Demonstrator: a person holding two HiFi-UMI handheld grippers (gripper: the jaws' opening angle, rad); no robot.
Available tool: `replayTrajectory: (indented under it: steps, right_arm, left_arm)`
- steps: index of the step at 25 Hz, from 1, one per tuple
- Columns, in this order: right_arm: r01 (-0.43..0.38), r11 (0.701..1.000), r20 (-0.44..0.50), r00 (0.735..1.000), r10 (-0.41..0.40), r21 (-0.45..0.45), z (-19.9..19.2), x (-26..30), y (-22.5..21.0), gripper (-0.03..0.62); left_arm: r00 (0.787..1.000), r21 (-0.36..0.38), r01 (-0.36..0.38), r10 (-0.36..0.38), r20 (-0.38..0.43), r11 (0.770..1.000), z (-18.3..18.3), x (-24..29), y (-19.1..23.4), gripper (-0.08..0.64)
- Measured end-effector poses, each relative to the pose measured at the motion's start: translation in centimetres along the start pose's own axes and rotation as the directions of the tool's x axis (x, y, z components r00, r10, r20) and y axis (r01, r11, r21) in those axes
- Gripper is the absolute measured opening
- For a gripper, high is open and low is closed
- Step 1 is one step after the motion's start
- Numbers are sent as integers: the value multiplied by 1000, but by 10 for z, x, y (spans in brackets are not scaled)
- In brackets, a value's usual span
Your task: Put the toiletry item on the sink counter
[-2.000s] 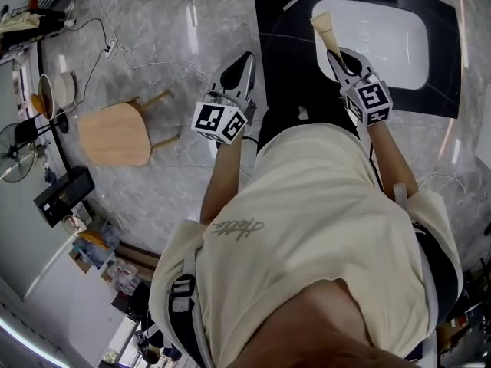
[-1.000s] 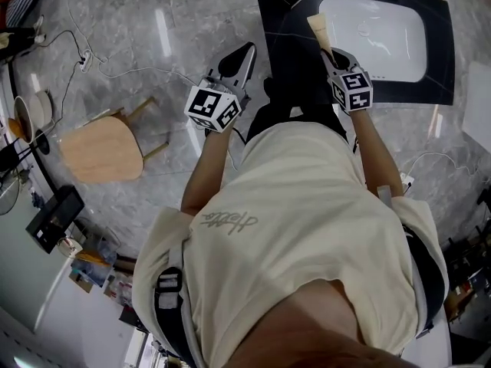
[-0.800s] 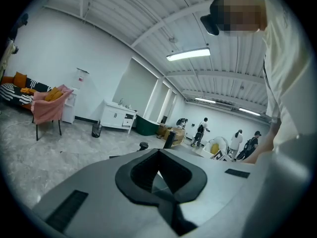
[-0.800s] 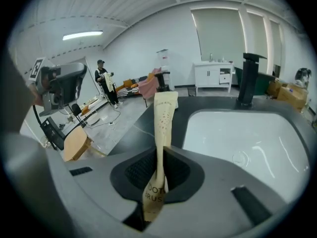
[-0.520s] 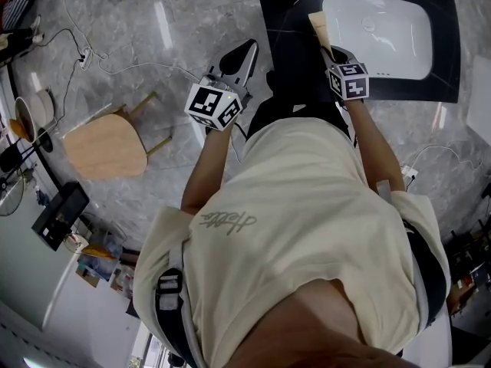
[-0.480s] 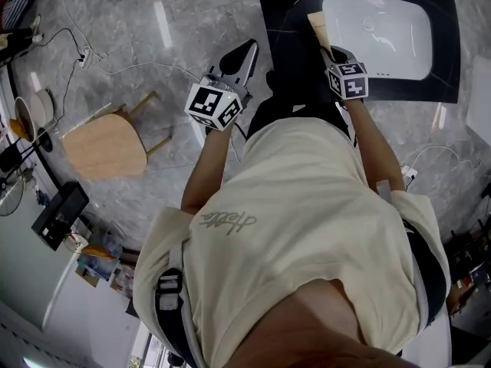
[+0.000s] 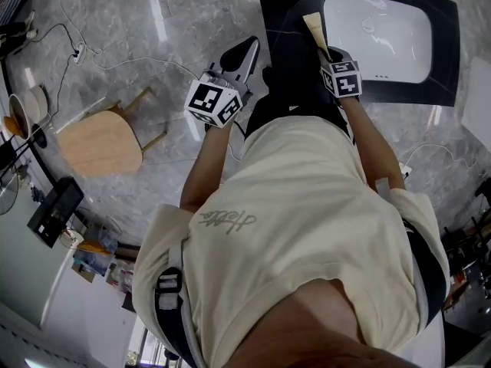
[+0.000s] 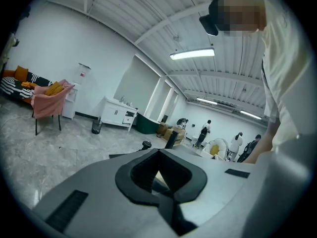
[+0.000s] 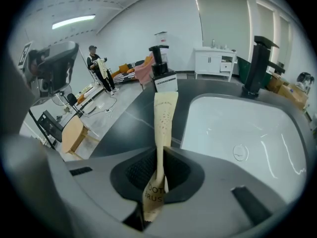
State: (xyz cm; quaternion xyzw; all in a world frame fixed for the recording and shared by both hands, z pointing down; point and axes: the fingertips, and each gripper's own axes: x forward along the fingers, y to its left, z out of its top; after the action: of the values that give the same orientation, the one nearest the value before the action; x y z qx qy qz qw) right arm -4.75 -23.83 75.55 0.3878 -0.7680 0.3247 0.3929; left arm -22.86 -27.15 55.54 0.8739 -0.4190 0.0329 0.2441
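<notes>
Right gripper, jaws closed on the toiletry item, a flat cream paper packet. The printed lower end of the packet sits between the pads; the longer, plain end projects forward past the jaw tips. Left gripper, jaws closed tip to tip, nothing between them.

In the head view the toiletry item is held in the air by the right gripper over the black sink counter, above the strip just left of the white basin. It is not lying on the counter. In the right gripper view its free end points toward a black object with a white label standing on the sink counter at the left rear of the basin. A black faucet rises behind the basin.

The left gripper is held over the grey marble floor, just beside the counter's left edge and apart from the right gripper. The person's cream shirt fills the lower centre of the head view. A wooden stool stands on the floor well to the left, and a thin cable trails across the floor beyond it.
</notes>
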Motion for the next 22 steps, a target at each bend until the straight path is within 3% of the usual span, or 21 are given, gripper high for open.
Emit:
replayTrajectory:
  steps: [12, 15, 17, 22]
  right_arm:
    - [29, 999, -45, 999, -27, 43, 0, 8, 1, 43]
    - [33, 998, -43, 999, -31, 46, 0, 4, 3, 43]
    - [33, 998, -38, 999, -31, 48, 1, 0, 5, 89]
    - [29, 999, -3, 1000, -29, 41, 7, -13, 12, 89]
  left_arm:
    - [1000, -10, -22, 22, 14, 1000, -1, -6, 15, 3]
    - [1000, -12, -19, 19, 18, 1000, -1, -8, 14, 3]
    - [1000, -13, -12, 12, 24, 1000, 0, -9, 12, 3]
    - [999, -12, 15, -14, 30, 1000, -1, -7, 8, 3]
